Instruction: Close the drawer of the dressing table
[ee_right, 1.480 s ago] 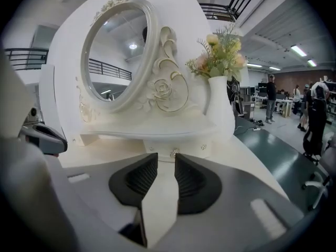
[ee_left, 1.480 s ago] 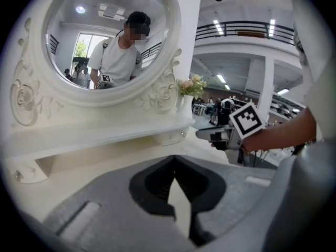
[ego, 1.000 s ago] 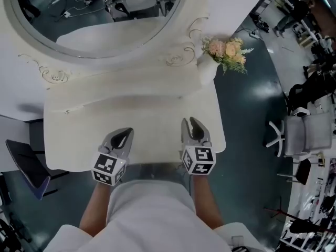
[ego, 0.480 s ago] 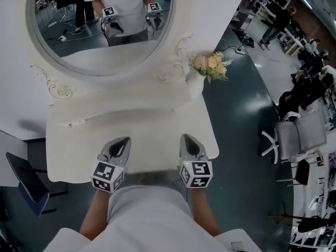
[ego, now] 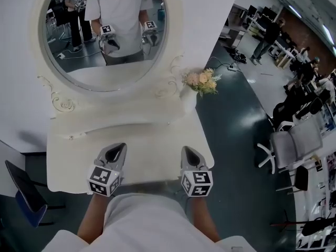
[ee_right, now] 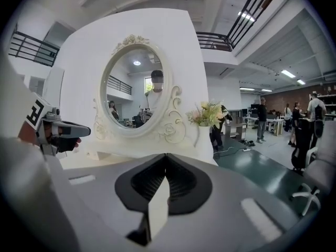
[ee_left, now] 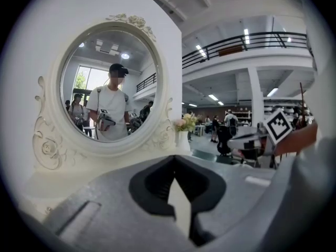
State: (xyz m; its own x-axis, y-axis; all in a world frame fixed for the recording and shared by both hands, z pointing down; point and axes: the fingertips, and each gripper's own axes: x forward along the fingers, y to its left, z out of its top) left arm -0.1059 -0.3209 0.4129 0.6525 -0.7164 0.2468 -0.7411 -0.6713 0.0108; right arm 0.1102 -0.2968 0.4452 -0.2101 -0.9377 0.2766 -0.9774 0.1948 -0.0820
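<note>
The cream dressing table point(ego: 79, 156) stands below me, with its oval mirror point(ego: 105, 30) at the back. Under the table's front edge, between my hands, a narrow grey strip of the drawer point(ego: 152, 185) shows. My left gripper point(ego: 121, 146) point(ee_left: 174, 158) hovers over the front left of the tabletop, shut on nothing. My right gripper point(ego: 185, 149) point(ee_right: 166, 155) hovers over the front right. Its jaws have just been closing and now meet, with nothing between them. Each gripper view shows the other gripper off to the side.
A white vase of flowers point(ego: 198, 83) stands at the table's back right corner. A dark chair point(ego: 23, 190) sits left of the table, and a grey office chair point(ego: 294, 146) on the green floor to the right. People stand in the background.
The right gripper's jaws went from wide open to shut. Both grippers drew back toward the table's front edge and rose. The grey drawer strip shows narrower than a second ago.
</note>
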